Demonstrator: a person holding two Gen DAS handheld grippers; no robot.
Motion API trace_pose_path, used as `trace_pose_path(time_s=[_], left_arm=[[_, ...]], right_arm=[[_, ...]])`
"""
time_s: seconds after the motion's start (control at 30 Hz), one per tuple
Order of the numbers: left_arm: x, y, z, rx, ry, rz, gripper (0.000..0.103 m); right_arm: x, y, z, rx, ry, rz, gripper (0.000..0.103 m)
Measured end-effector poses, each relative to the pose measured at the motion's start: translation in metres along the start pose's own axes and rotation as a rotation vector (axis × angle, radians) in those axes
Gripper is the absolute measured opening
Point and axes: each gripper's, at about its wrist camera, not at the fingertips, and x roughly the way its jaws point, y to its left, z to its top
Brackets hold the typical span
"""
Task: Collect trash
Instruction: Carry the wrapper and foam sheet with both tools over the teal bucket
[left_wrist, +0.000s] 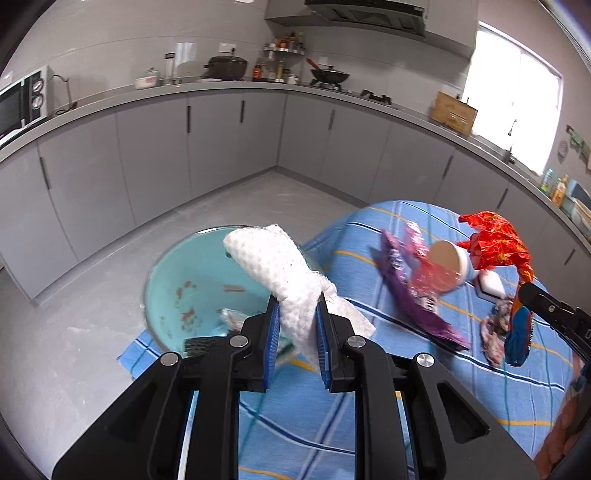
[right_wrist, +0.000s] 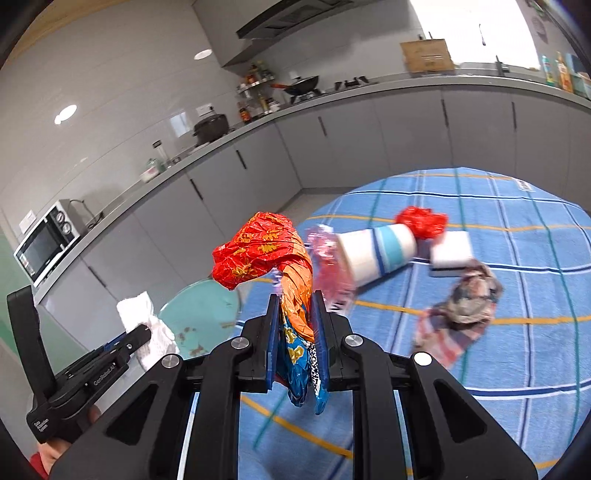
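Note:
My left gripper is shut on a white crumpled paper towel, held above the rim of a teal basin. It also shows in the right wrist view. My right gripper is shut on a red, orange and blue snack wrapper, held above the blue checked tablecloth. The wrapper also shows in the left wrist view. On the cloth lie a tipped paper cup, a purple wrapper, a pink wrapper, a red wrapper and a white sponge.
A crumpled patterned cloth lies on the table right of the cup. The teal basin holds some scraps and stands at the table's left edge. Grey kitchen cabinets and a counter with a microwave run behind, across open floor.

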Motion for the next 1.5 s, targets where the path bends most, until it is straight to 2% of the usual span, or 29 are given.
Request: trace_pose_path(time_s=[0.4, 0.8, 1.2, 1.5], left_arm=[[0.004, 0.041, 0.012, -0.044, -0.003, 0.065, 0.018], [0.014, 0.065, 0.017, -0.068, 0.007, 0.093, 0.018], [0.035, 0.080, 0.024, -0.079, 0.033, 0.091, 0.018], [0.050, 0.092, 0.022, -0.095, 0.055, 0.105, 0.018]], right_arm=[[0.034, 0.059, 0.002, -0.072, 0.034, 0.083, 0.018], [0.064, 0.091, 0.006, -0.111, 0.067, 0.124, 0.018], [0.091, 0.112, 0.003, -0.129, 0.096, 0.124, 0.018], [0.121, 0.119, -0.003, -0.137, 0.139, 0.091, 0.018]])
